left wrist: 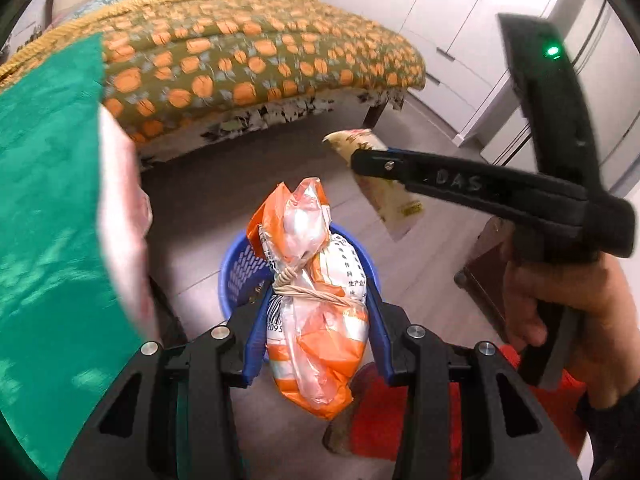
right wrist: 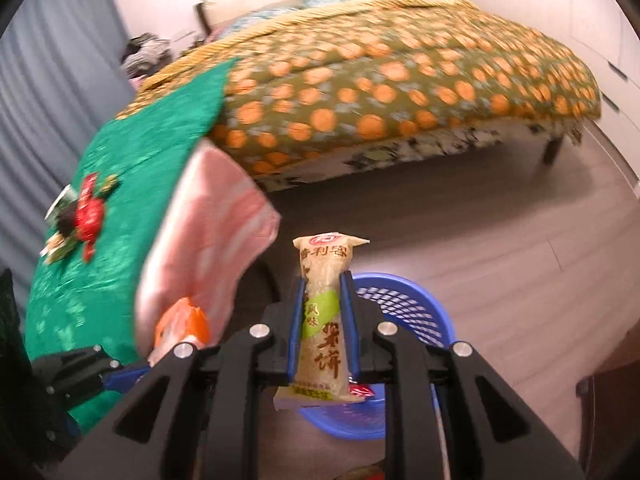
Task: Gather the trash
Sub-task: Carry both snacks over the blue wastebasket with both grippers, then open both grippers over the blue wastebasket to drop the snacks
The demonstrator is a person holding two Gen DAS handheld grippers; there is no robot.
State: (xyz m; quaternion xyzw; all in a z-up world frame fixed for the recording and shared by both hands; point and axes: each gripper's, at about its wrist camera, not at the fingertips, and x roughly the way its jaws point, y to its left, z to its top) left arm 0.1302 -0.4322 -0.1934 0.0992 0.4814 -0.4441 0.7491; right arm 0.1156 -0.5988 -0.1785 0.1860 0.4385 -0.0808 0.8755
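Left wrist view: the left gripper (left wrist: 316, 300) clamps an orange-and-white tied bag (left wrist: 316, 320) above the blue basket (left wrist: 240, 276). Right wrist view: the right gripper (right wrist: 324, 304) pinches a tan snack packet (right wrist: 324, 320), seemingly over the basket's near rim.

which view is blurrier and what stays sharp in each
Right wrist view: more motion smear, on the orange-dotted olive bedspread and green satin cloth; the beige snack packet in the right gripper stays crisp. Left wrist view: the orange-and-white tied plastic bag is sharp, green cloth smeared; both bow at the edges.
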